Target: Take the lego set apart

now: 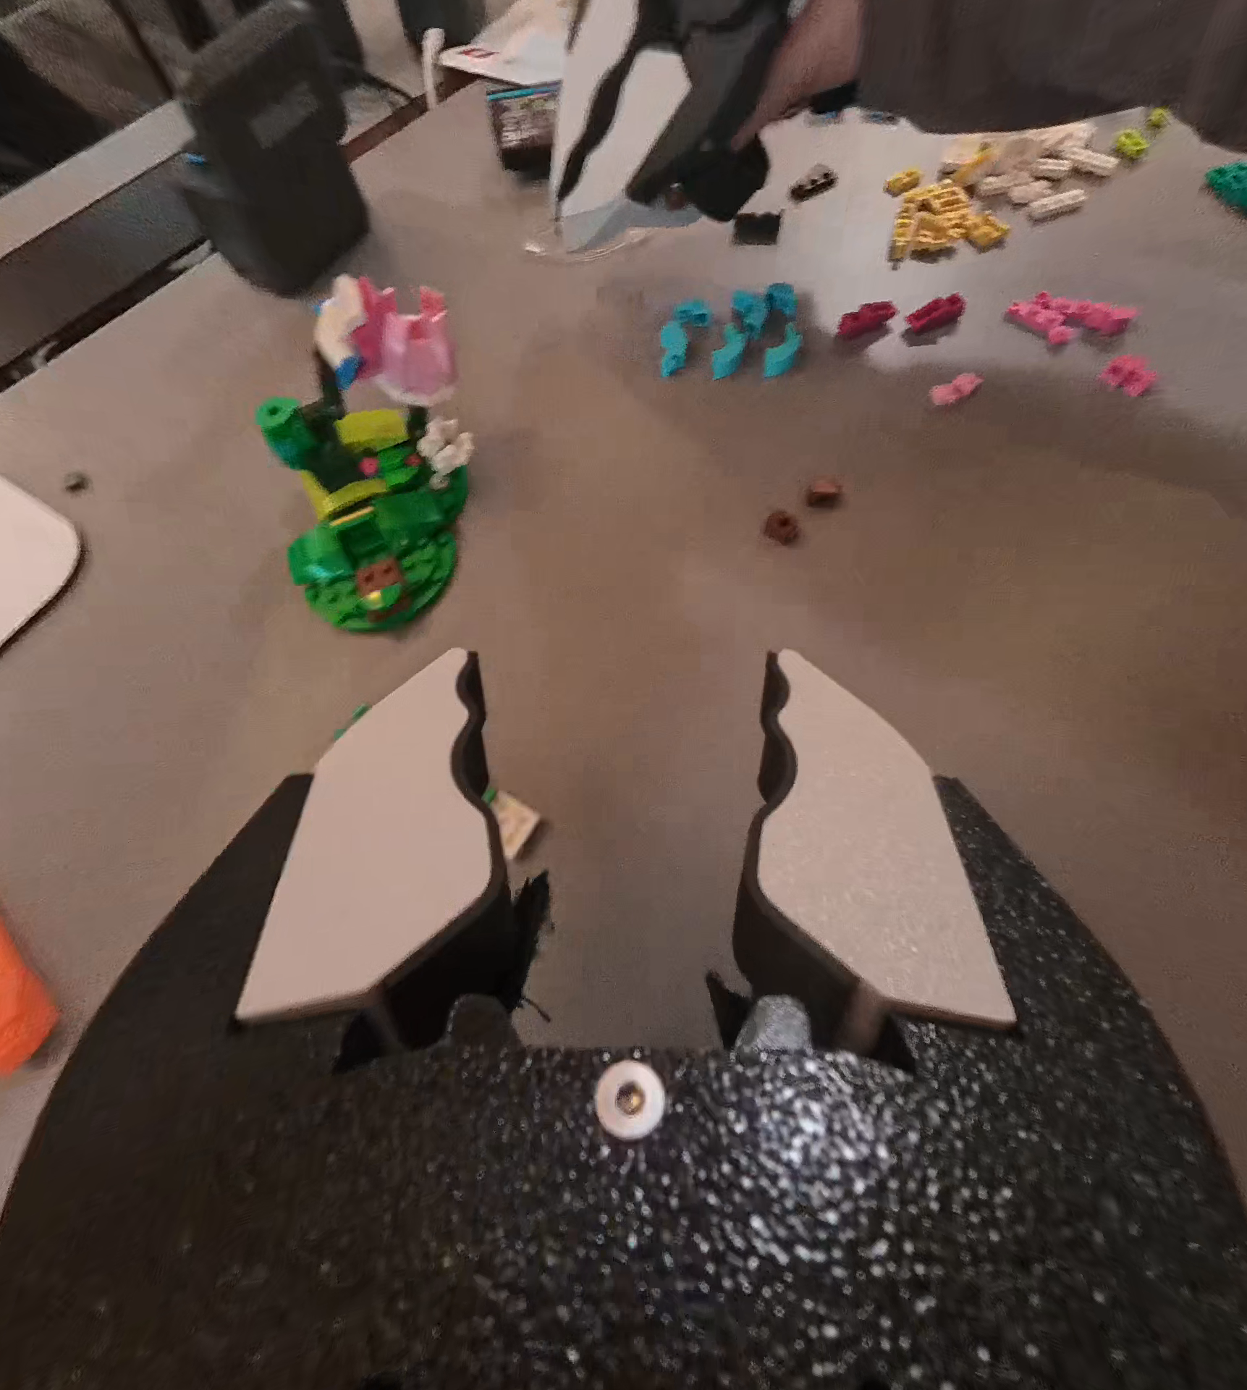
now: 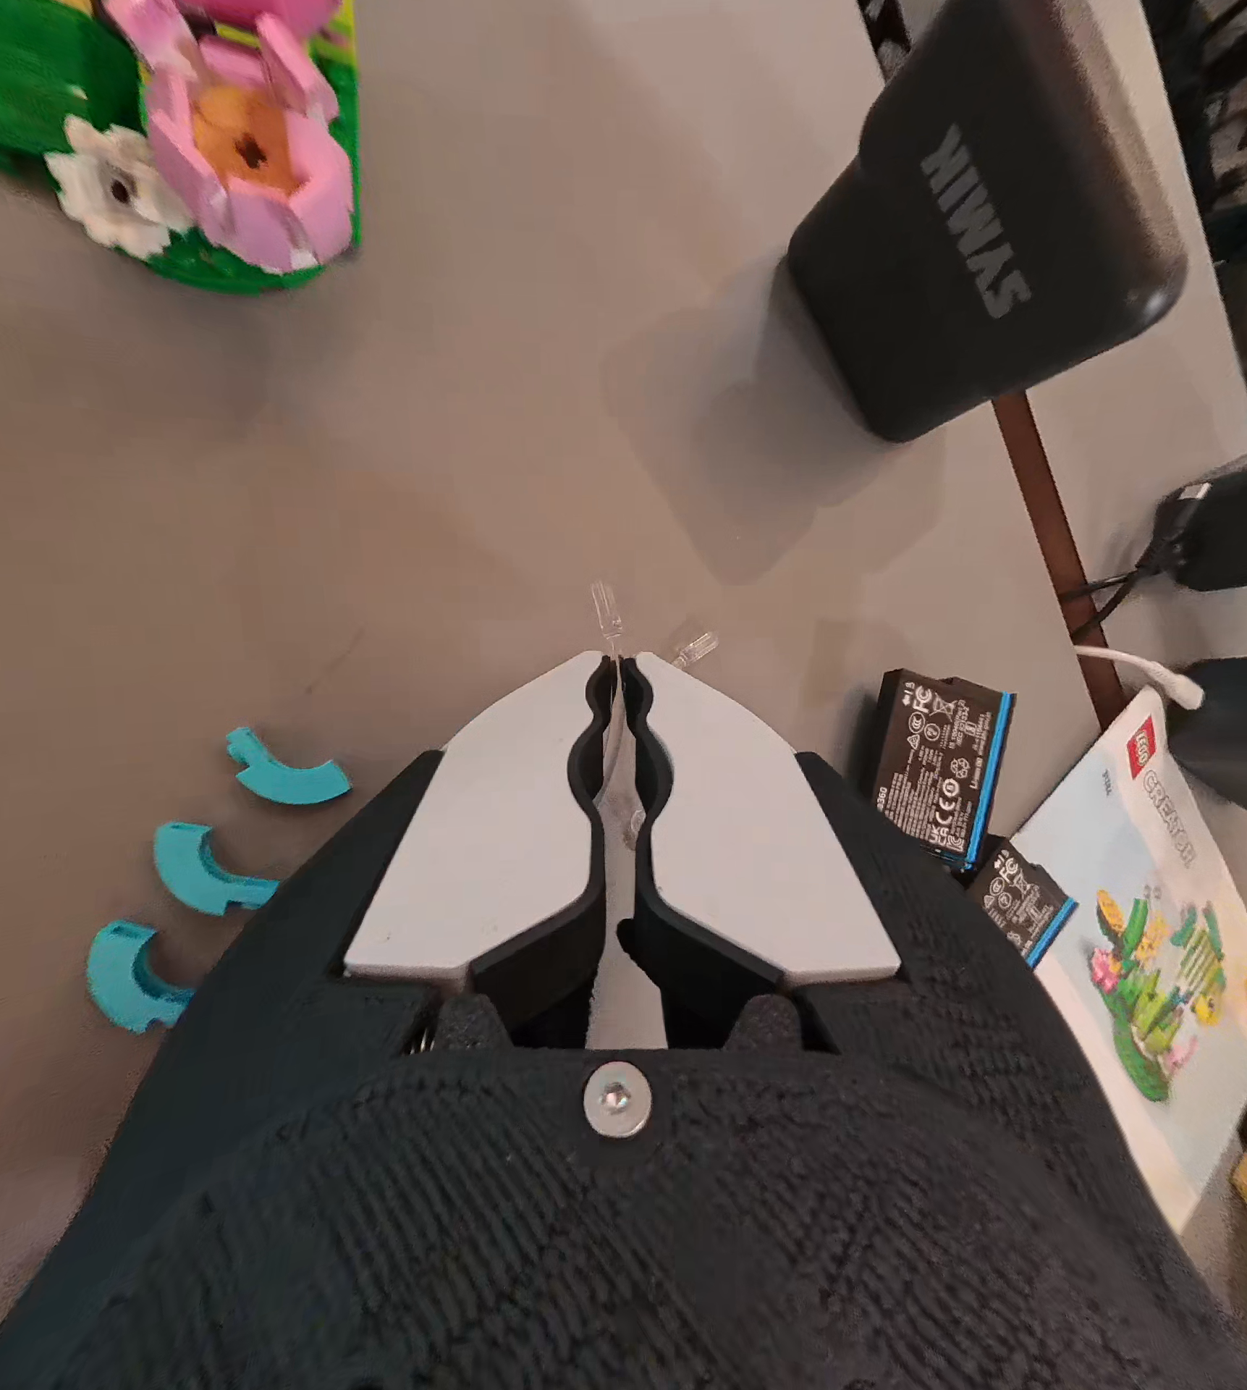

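The left gripper (image 1: 624,662) hangs over the grey table (image 1: 906,677) with its fingers wide apart and empty; the lego flower set (image 1: 372,481) stands ahead to its left; the right gripper (image 2: 619,662) is pinched on a clear piece (image 2: 607,620), with teal curved bricks (image 2: 282,767) lying beside it.

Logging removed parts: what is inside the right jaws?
The right gripper is shut on a clear rod piece, its tip poking out; the rest is hidden between the pads.

Grey table (image 1: 605,572) under sorted bricks (image 1: 936,214)
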Demonstrator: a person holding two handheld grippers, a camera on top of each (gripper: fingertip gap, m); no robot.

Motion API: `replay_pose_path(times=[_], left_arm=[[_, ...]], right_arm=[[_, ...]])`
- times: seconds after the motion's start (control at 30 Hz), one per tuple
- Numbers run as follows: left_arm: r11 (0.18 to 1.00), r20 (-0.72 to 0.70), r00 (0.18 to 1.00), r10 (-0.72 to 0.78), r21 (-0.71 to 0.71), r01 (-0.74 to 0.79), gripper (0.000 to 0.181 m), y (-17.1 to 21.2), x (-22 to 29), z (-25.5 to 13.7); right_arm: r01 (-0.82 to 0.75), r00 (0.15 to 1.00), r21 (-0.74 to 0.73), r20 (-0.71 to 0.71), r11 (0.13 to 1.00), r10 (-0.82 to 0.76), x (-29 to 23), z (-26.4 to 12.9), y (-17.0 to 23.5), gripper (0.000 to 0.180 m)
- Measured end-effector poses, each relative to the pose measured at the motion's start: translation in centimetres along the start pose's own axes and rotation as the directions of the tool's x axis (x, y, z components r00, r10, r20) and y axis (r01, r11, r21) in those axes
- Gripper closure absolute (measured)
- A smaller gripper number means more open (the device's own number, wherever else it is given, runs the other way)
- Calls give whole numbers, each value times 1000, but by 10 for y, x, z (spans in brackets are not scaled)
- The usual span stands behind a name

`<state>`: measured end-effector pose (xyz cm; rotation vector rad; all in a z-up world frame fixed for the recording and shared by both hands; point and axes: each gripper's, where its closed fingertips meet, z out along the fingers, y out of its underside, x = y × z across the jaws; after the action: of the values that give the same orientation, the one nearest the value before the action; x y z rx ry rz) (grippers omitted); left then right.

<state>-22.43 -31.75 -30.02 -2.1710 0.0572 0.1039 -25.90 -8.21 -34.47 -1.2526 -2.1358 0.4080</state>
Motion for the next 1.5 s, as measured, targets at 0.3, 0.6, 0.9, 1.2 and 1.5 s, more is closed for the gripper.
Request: replay_pose_path(times=[0.3, 0.6, 0.9, 1.2, 1.5], left_arm=[[974, 155, 981, -118, -173, 145, 109, 51, -45, -3], [936, 237, 952, -193, -246, 251, 142, 64, -64, 23], [991, -183, 980, -79, 96, 98, 164, 6, -4, 17], [828, -480, 877, 32, 504, 246, 165, -64, 52, -39], [912, -186, 896, 403, 164, -376, 164, -32, 63, 1]], right_arm=[[22, 999, 16, -44, 1000, -21, 4, -9, -8, 135], [29, 999, 336, -25, 941, -22, -54, -102, -61, 136], [92, 938, 450, 259, 888, -229, -169, -106, -89, 139], [-495, 791, 631, 611, 597, 10, -178, -165, -125, 140], [215, 918, 555, 167, 804, -360, -190, -152, -91, 150]])
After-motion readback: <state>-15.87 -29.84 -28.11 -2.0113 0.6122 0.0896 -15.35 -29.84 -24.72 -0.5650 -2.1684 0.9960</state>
